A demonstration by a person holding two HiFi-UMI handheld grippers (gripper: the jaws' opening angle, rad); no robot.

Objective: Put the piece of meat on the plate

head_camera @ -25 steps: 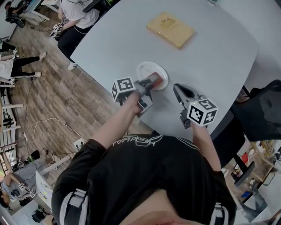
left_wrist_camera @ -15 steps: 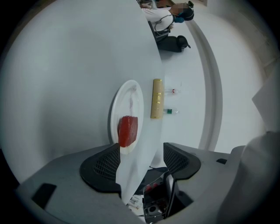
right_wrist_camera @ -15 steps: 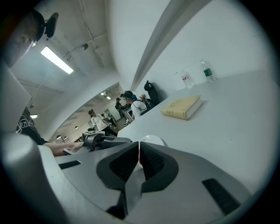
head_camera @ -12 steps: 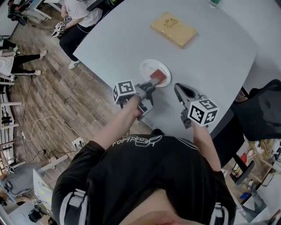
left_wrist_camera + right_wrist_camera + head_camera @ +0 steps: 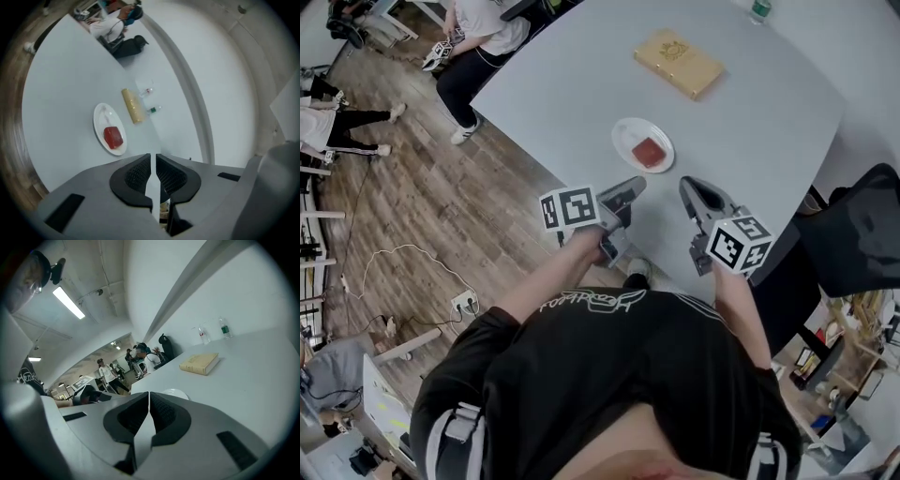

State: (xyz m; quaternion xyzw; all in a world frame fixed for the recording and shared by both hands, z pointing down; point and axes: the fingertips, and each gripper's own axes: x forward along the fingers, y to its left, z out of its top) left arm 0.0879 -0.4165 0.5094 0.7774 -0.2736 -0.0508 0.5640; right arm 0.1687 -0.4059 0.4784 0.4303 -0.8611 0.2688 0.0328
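Piece of meat, a red block, lies on the round white plate. Nearer the camera, the left gripper has just closed to a slit, with nothing between its ribbed black jaws. The right gripper is likewise nearly shut and empty, and its view catches only the plate's rim. Farther along the grey table lies a tan book, emblem unreadable.

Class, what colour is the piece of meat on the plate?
The meat is red; left gripper view shows it best.
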